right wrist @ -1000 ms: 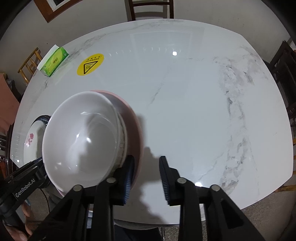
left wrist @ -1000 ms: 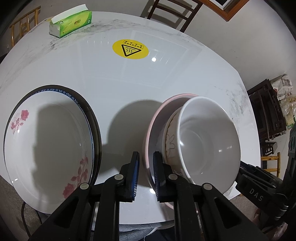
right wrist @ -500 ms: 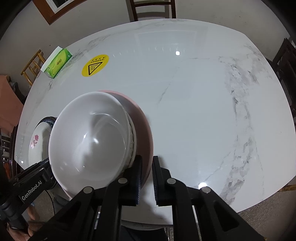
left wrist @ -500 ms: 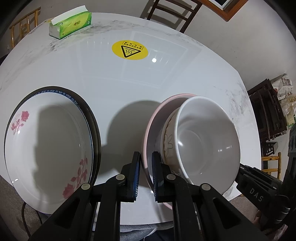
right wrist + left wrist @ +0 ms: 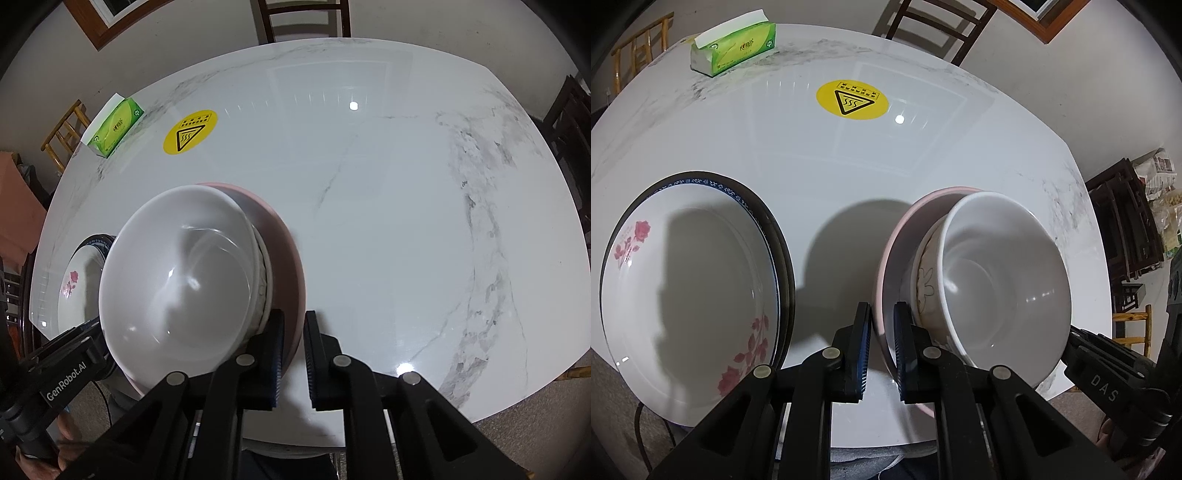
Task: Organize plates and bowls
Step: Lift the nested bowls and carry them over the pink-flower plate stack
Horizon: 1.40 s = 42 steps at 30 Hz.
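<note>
Both grips on: left gripper (image 5: 881, 321) and right gripper (image 5: 293, 328) clamp opposite rims of pink ceramic plate (image 5: 886, 266), at table's (image 5: 369, 184) 6 o'clock edge, carrying stacked white bowls (image 5: 1004, 280). Lift level, evenly, or bowls slide.

Bowls (image 5: 1004, 280) stacked in plate (image 5: 890, 258), right of flower plate (image 5: 687, 295).

2 bowls (image 5: 1004, 280) nested on 1 pink plate (image 5: 890, 258); 2 stacked plates (image 5: 690, 295), 1 tissue box (image 5: 733, 42), 1 yellow sticker (image 5: 852, 99).
</note>
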Tool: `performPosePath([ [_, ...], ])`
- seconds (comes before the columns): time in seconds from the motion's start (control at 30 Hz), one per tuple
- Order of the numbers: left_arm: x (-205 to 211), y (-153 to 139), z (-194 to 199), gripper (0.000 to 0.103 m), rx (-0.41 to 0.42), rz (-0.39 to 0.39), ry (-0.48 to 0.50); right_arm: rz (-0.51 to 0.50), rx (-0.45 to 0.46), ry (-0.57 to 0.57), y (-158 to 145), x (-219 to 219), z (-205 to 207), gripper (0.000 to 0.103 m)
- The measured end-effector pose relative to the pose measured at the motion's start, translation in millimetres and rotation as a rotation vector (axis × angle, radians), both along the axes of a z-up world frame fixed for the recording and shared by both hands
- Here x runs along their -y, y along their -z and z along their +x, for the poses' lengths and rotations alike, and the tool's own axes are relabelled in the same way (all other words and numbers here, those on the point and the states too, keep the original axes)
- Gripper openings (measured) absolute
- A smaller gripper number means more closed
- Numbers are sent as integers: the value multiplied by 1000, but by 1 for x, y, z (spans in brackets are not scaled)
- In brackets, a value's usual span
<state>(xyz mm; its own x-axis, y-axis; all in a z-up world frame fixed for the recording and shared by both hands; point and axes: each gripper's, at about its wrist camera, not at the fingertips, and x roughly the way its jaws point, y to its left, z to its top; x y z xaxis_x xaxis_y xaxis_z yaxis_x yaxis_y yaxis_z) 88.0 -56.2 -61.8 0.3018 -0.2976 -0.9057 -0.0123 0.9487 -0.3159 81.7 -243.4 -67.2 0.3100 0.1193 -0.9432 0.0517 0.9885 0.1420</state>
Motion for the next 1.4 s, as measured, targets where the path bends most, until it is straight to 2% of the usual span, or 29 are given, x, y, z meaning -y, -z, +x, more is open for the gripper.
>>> performPosePath([
  [0.4,-6,-10,-1,8,17,3,-6,-1,16,-17,-13,-6,1,11],
  [0.8,-30,-35,-4,8,46,5,-41,-5,43,-68,-36,-34,7,11],
  [1.13,-72,-61,-8,8,85,32,-99,3,66,-152,-57,-80,15,11],
  [1.4,-115,-64,-15,8,82,48,-171,8,51,-224,-55,-128,19,11],
])
